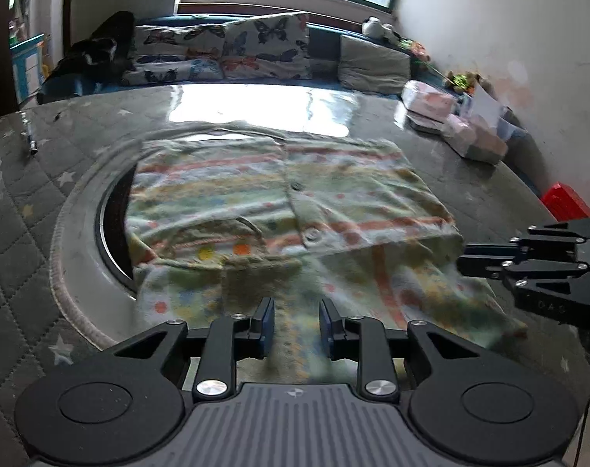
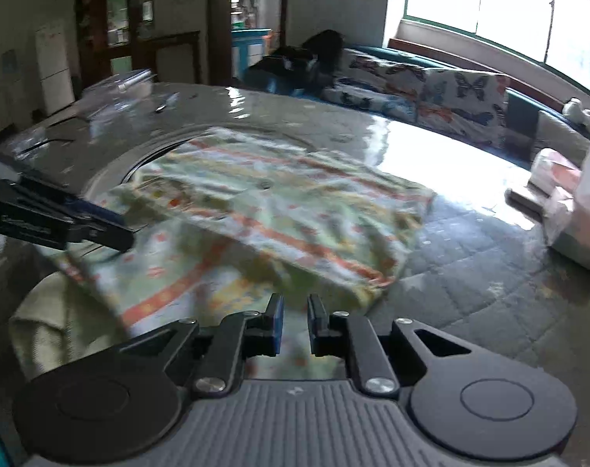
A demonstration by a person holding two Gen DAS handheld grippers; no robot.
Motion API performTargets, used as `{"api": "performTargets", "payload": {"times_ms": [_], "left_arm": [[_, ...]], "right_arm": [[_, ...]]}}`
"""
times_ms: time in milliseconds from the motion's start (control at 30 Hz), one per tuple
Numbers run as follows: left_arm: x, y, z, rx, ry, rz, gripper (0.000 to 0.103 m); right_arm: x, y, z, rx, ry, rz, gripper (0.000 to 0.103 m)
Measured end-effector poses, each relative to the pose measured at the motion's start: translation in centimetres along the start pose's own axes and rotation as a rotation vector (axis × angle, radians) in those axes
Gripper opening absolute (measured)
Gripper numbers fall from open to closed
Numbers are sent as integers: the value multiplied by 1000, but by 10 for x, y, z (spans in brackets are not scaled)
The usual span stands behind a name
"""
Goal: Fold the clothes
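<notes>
Right now I have the shirt (image 1: 291,210) spread on the table (image 1: 42,202), buttons facing up, partly covering a round recess in the top. In the left wrist view its button placket runs from about 12 o'clock down toward 6, so the long axis points away from my left gripper (image 1: 296,325), with the collar end at the far side toward the cushions (image 1: 263,44). A lower layer of the same cloth sticks out at the near edge, under the folded top layer, and reaches right up between my left fingers. Those jaws stand apart with cloth between them but not pinched, so the left claw is released. My right gripper (image 2: 295,321) is likewise parted, hovering over the near cloth edge at 6 o'clock in its own view; nothing is gripped. From the left camera it (image 1: 528,264) comes in at 3 o'clock, beside the shirt's right corner. From the right camera the left one (image 2: 100,229) enters at 9 o'clock. Boxes (image 1: 450,116) sit at 2 o'clock, well apart from the shirt.
</notes>
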State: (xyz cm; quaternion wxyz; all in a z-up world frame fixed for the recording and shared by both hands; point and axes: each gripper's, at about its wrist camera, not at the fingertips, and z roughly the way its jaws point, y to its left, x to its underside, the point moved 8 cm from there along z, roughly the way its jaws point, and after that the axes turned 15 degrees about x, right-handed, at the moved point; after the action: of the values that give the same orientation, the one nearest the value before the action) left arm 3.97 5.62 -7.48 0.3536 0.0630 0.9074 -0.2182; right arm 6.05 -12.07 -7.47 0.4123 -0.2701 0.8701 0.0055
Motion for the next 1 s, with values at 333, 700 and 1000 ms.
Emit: {"api": "performTargets", "payload": {"times_ms": [333, 700, 1000], "left_arm": [[18, -5, -14, -22, 24, 40, 38], [32, -16, -30, -30, 51, 50, 42], [50, -29, -53, 10, 97, -23, 54]], "right_arm": [[11, 7, -18, -5, -1, -12, 17], [23, 27, -27, -49, 4, -37, 22], [26, 38, -51, -55, -33, -157, 30]]}}
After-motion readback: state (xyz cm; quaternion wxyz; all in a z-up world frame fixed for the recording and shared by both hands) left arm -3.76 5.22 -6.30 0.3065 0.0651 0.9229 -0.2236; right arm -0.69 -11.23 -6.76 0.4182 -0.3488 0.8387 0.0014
